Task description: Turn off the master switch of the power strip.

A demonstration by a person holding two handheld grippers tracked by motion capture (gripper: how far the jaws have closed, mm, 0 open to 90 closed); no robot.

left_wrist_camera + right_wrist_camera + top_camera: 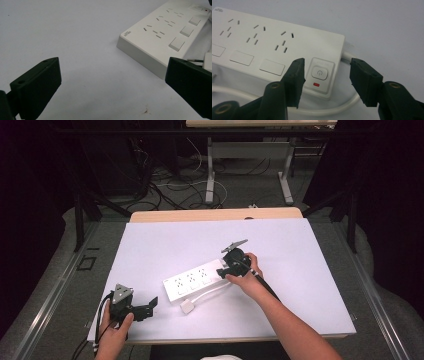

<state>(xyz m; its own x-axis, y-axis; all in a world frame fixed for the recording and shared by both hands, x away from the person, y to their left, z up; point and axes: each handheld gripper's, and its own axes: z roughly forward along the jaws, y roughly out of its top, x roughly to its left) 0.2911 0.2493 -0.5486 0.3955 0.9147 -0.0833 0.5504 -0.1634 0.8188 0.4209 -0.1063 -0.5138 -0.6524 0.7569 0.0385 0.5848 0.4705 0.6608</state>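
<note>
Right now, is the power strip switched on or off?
Cannot tell for sure. The power strip shows a red mark under its power button; whether it is lit is unclear.

A white worktop stands on grey floor. Behind it, a second table on metal legs, tangled cables and dark curtains.

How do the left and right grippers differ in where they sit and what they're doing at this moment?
The left gripper sits near the table's front-left corner, away from the power strip; the right gripper is at the strip's cable end. The left's jaws frame bare table; the right's jaws straddle the power button. Both are open and hold nothing.
</note>
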